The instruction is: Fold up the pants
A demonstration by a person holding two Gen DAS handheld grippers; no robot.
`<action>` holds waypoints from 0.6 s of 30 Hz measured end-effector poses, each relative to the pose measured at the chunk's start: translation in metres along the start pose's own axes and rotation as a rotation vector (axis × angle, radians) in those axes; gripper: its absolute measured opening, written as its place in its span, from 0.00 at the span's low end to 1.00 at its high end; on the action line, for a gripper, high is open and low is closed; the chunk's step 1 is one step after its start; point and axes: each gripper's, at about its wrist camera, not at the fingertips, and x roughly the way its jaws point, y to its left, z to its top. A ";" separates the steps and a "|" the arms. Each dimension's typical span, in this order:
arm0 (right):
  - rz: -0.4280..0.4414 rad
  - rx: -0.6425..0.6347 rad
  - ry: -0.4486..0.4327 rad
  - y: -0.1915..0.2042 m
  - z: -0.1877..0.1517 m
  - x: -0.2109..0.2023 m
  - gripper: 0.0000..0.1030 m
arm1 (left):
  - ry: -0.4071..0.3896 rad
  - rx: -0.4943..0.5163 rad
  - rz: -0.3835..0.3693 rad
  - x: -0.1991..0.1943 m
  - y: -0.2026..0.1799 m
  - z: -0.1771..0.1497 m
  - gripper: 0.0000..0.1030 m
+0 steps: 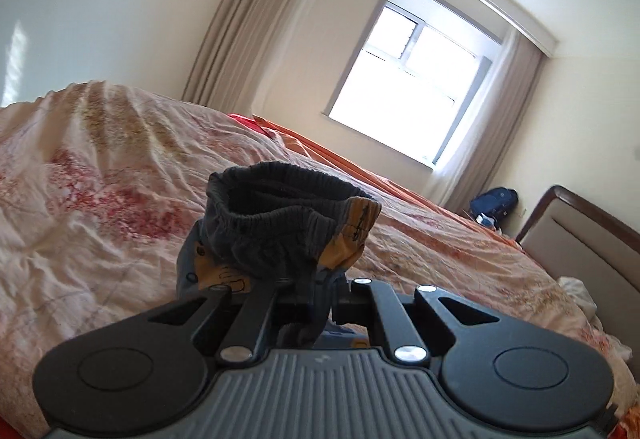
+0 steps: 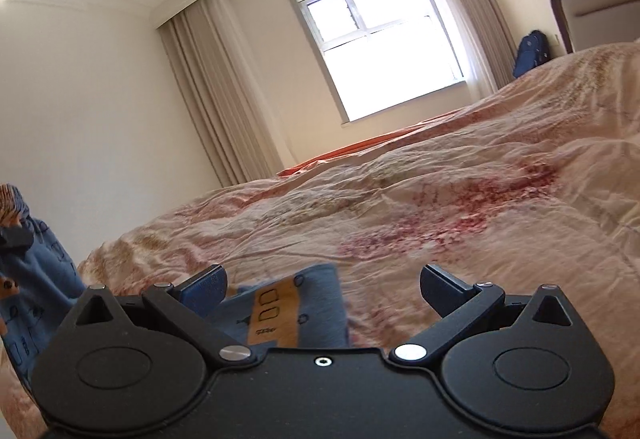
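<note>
Pinching the pants (image 1: pixel 280 223) at the waistband, the left gripper (image 1: pixel 316 295) lifts them; the right gripper (image 2: pixel 320 291) gapes wide above one leg.

Bright daylight via blown-out window (image 1: pixel 408 87), fisheye warp + dark vignette at corners.

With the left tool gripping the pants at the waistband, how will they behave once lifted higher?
The pants look soft and floppy: the waistband bunches above the left tool, so they will likely hang limp. They seem light, thin fabric. The loose end near the open right tool would probably drag over the bedspread.
</note>
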 end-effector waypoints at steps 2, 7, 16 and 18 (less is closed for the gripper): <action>-0.025 0.078 -0.013 -0.021 0.010 -0.002 1.00 | 0.044 0.061 -0.035 0.008 -0.019 -0.011 0.06; -0.040 0.200 -0.012 -0.057 0.021 -0.004 1.00 | 0.220 0.237 -0.103 0.039 -0.055 -0.056 0.09; -0.026 0.238 0.012 -0.065 0.020 0.003 1.00 | 0.329 0.226 -0.145 0.049 -0.044 -0.094 0.58; -0.026 0.228 0.019 -0.063 0.019 0.005 1.00 | 0.314 0.171 -0.199 0.040 -0.038 -0.091 0.83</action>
